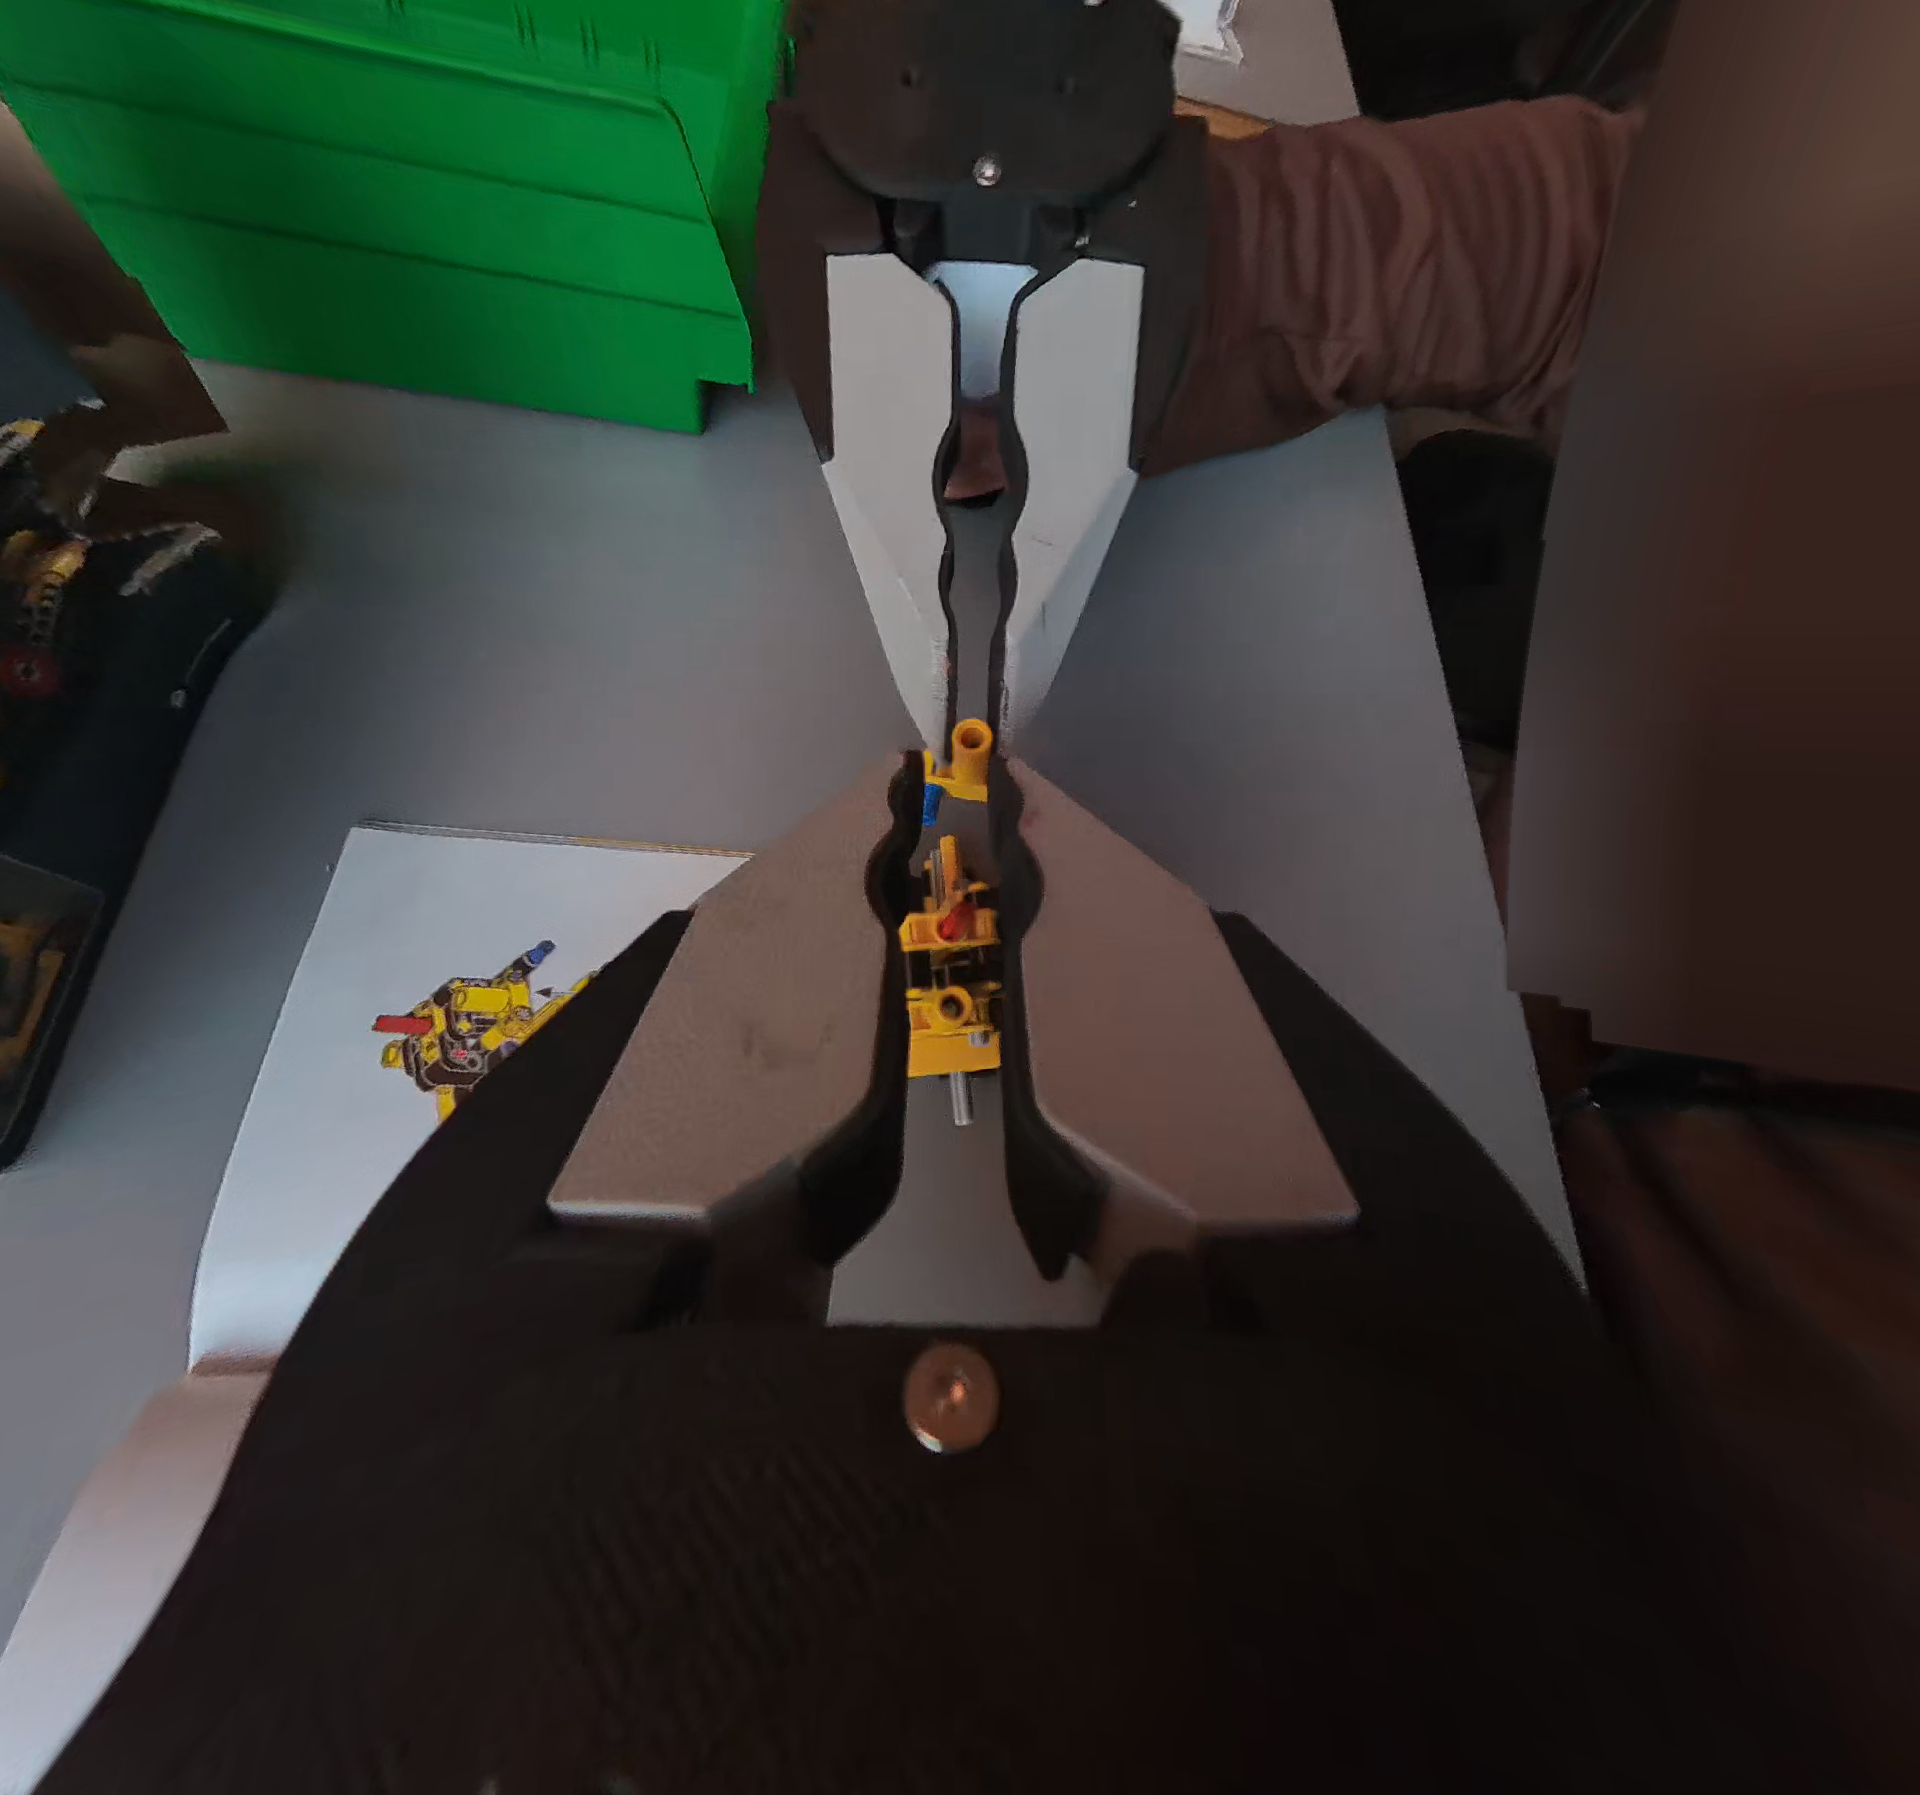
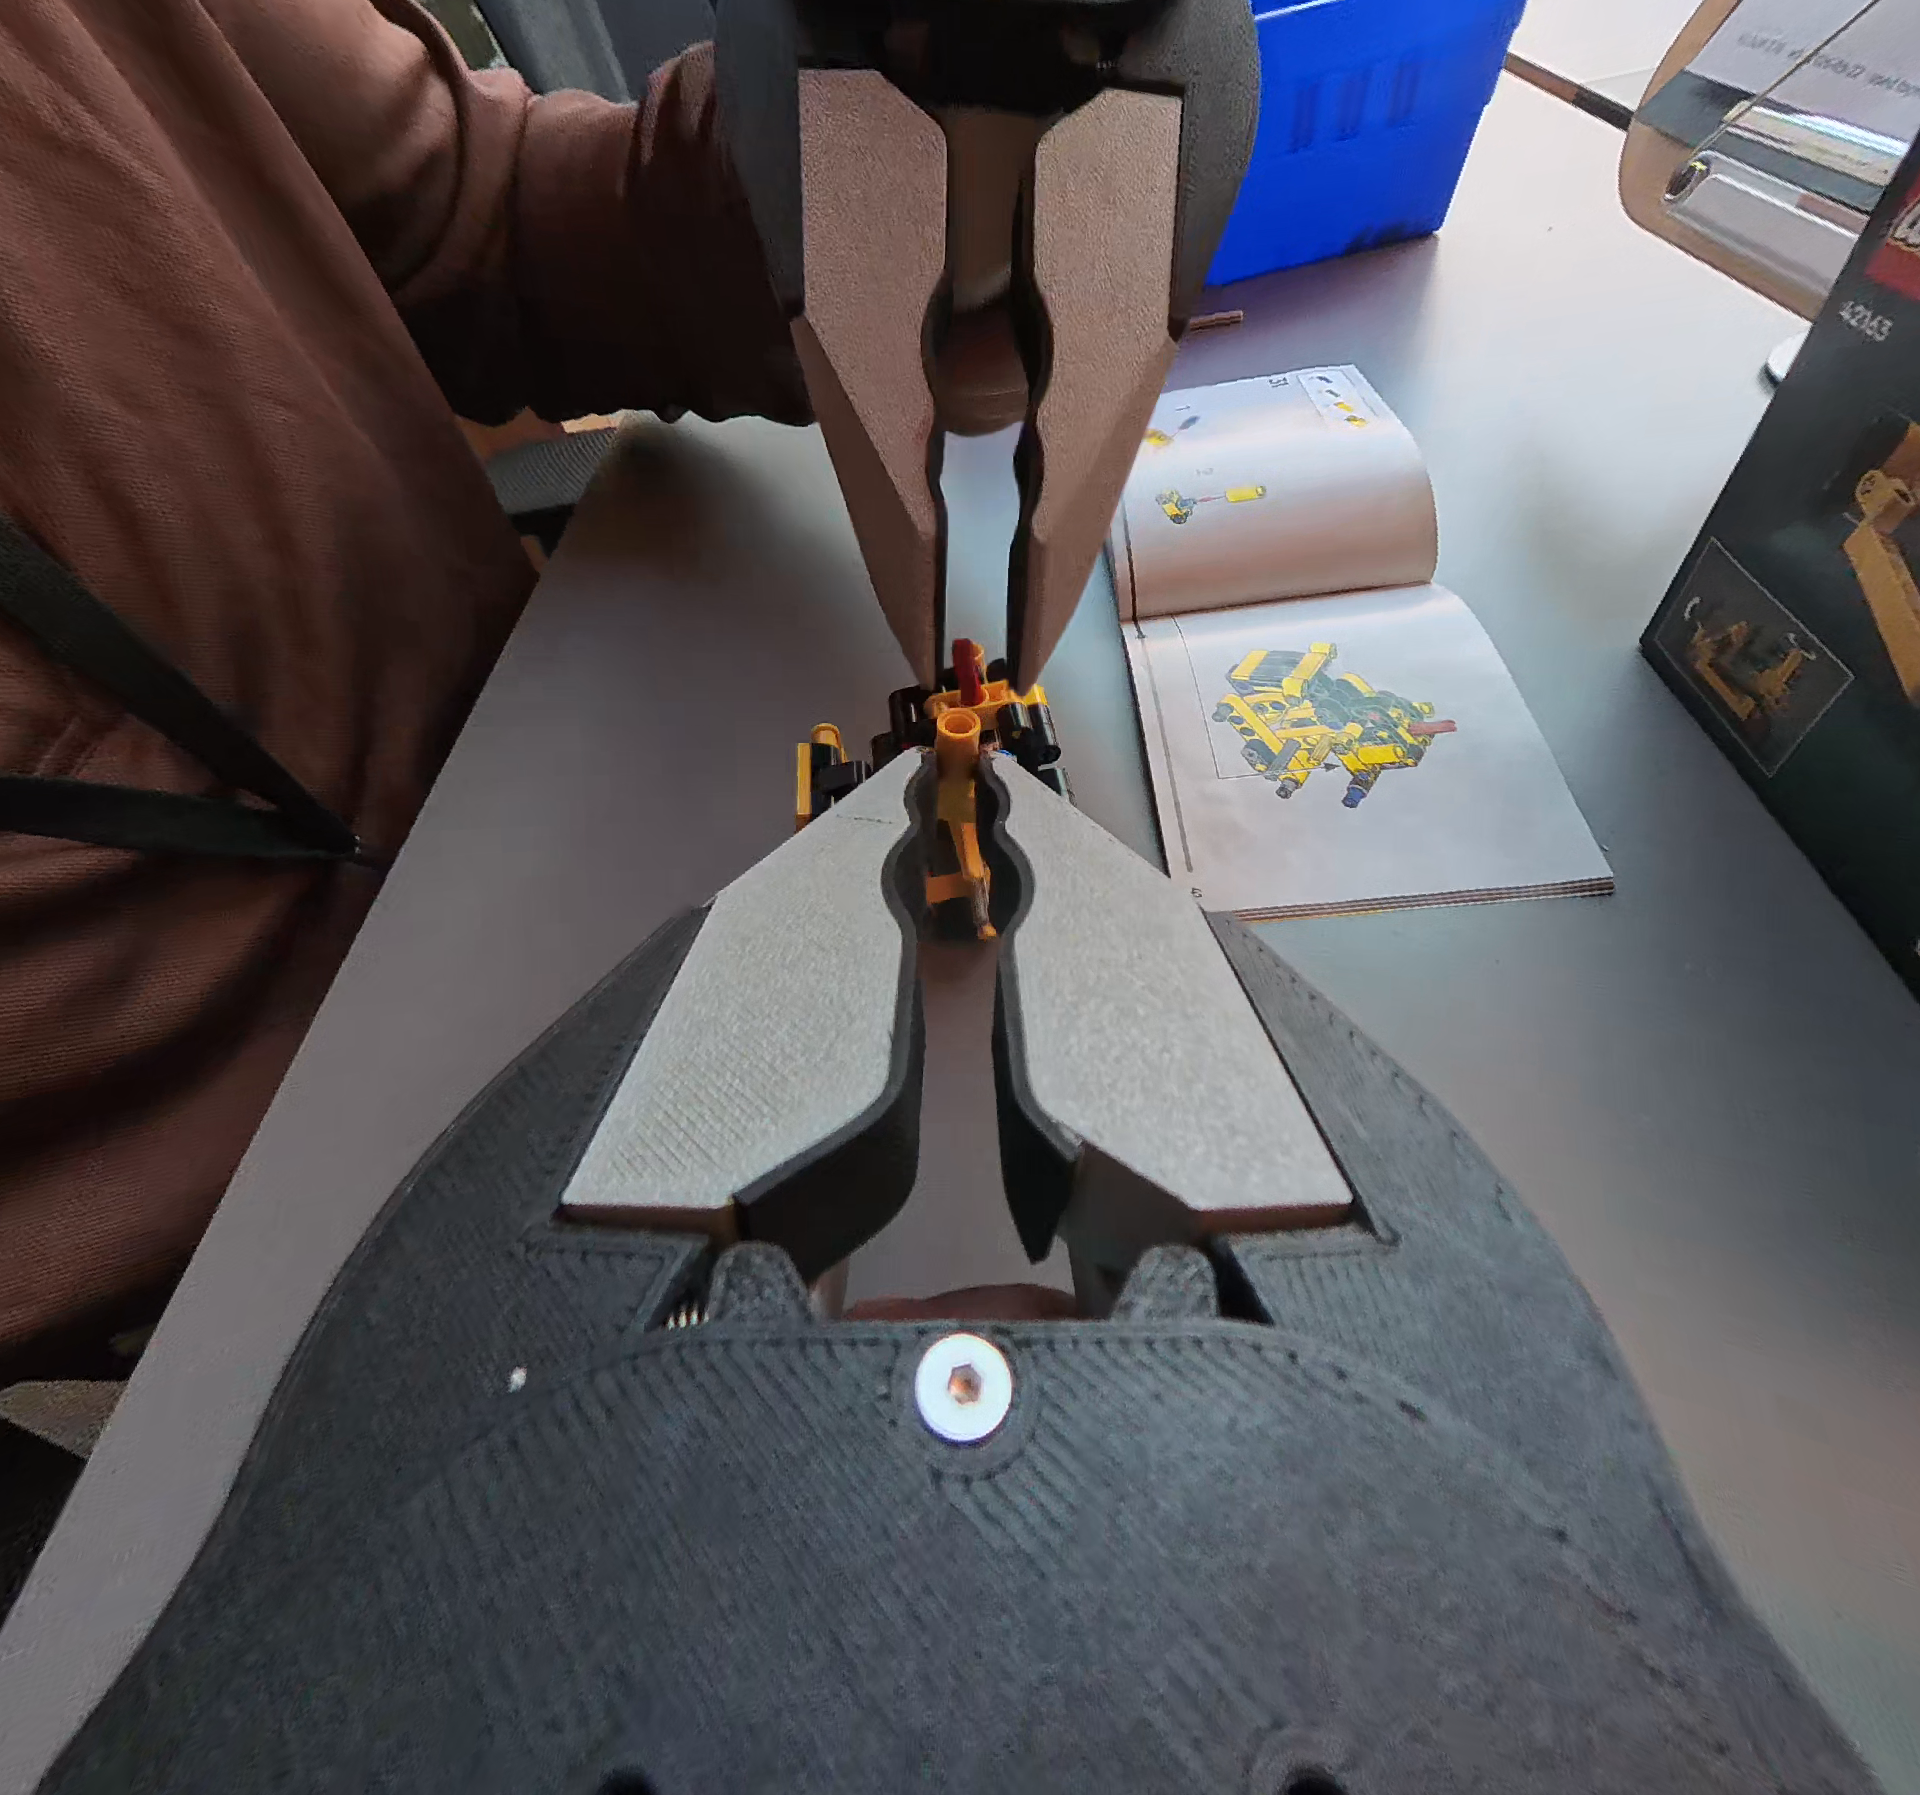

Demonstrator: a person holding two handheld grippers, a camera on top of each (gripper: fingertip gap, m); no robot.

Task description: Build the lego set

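Left claw (image 1: 951, 779) grips yellow lego assembly (image 1: 951, 976); right claw (image 2: 961, 769) grips yellow connector (image 2: 958, 810), tips meeting. Instruction booklet (image 2: 1351, 685), green bin (image 1: 384, 176), blue bin (image 2: 1371, 83) nearby on table (image 1: 582, 602).

Two grippers meet tip to tip over the tabletop (image 2: 1455, 1070): the left gripper (image 1: 954, 758) and the right gripper (image 2: 961, 758). Each pinches one small yellow lego piece of its own, making two held assemblies: the left one's sub-assembly (image 1: 951, 976) and the right one's connector part (image 2: 958, 810). Around them lie one open instruction booklet (image 2: 1351, 706), one green bin (image 1: 416, 166), one blue bin (image 2: 1361, 83) and one dark set box (image 2: 1808, 602).
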